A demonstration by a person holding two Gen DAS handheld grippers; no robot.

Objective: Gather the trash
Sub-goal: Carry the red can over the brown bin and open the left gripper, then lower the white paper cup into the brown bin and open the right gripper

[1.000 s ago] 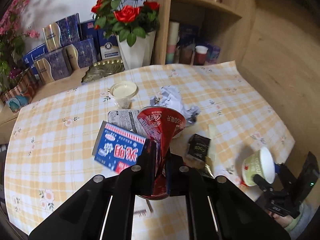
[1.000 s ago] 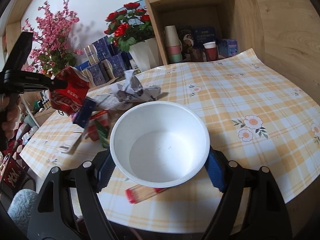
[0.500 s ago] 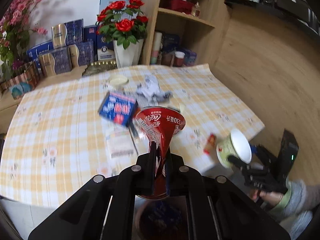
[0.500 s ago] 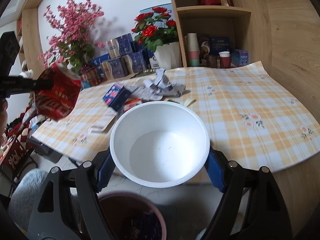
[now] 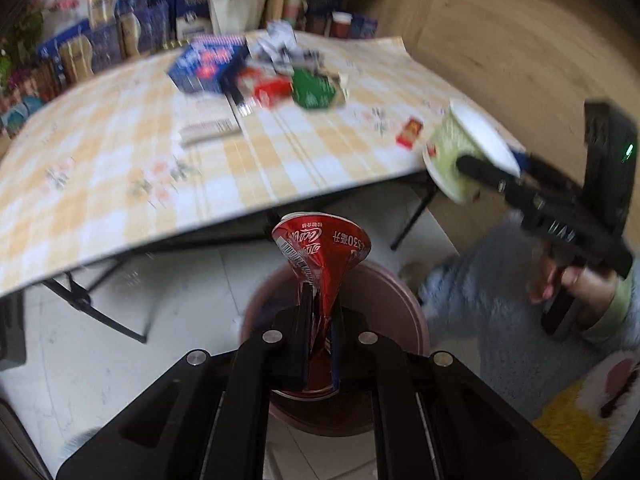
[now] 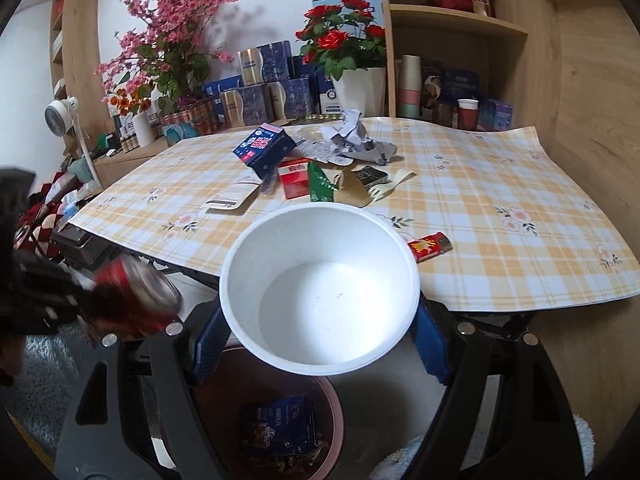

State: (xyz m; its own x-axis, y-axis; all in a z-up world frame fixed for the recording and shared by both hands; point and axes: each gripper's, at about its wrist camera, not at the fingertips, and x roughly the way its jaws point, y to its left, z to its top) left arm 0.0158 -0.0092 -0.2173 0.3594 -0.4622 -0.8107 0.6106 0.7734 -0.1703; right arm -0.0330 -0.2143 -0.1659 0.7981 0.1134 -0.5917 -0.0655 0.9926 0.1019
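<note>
The left gripper [image 5: 318,344] is pinching a crushed red soda can [image 5: 322,256] directly above a round maroon plastic bin [image 5: 384,292] that is standing on the floor in front of the table edge. To its right, the right gripper [image 6: 320,320] is holding a white paper bowl [image 6: 320,292] above the same bin. A dark blue box [image 6: 280,420] is lying inside the bin. On the yellow checked tablecloth [image 6: 500,200], behind the bowl, a blue carton [image 6: 264,146] is sitting left of a crumpled grey paper [image 6: 356,140]; a small red packet [image 6: 430,246] is lying near the front edge.
</note>
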